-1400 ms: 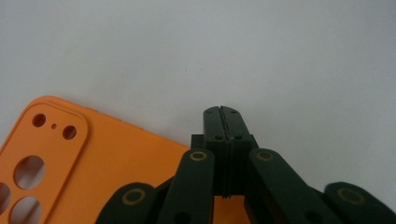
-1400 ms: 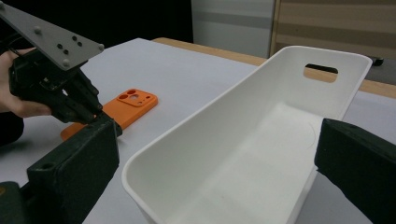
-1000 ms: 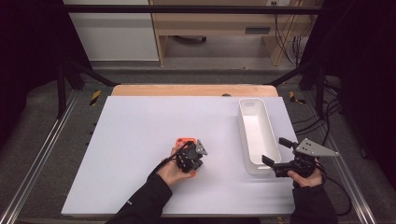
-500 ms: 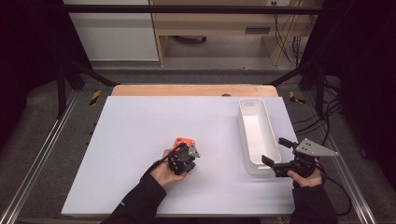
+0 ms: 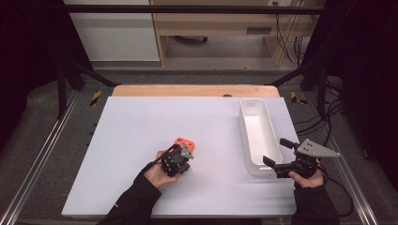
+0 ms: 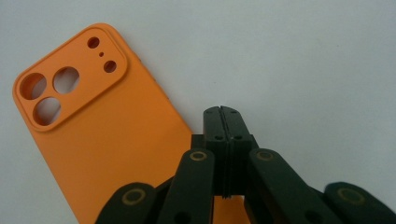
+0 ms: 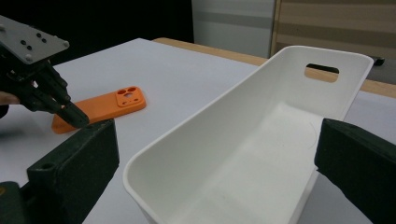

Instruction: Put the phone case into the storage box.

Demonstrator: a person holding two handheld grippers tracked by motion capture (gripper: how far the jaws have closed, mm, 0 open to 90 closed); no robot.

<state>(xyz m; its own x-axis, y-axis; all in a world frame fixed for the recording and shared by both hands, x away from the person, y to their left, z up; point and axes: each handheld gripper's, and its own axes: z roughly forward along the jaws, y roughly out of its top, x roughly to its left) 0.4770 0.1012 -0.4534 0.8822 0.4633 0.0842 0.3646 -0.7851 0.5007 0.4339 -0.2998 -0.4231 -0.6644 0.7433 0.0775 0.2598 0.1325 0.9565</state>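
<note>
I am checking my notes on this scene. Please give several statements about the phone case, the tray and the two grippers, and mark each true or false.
1. The orange phone case lies flat on the table. True.
2. The left gripper has its jaws wide open. False: they are shut together, with nothing between them.
3. The white tray holds the phone case. False: the tray is empty; the case lies on the table.
4. The right gripper is open at the near end of the tray. True.
5. The case shows its camera cut-outs. True.

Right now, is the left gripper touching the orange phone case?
Cannot tell. In the left gripper view the left gripper overlaps the orange phone case's edge with shut jaws, but neither contact nor a gap shows plainly.
</note>
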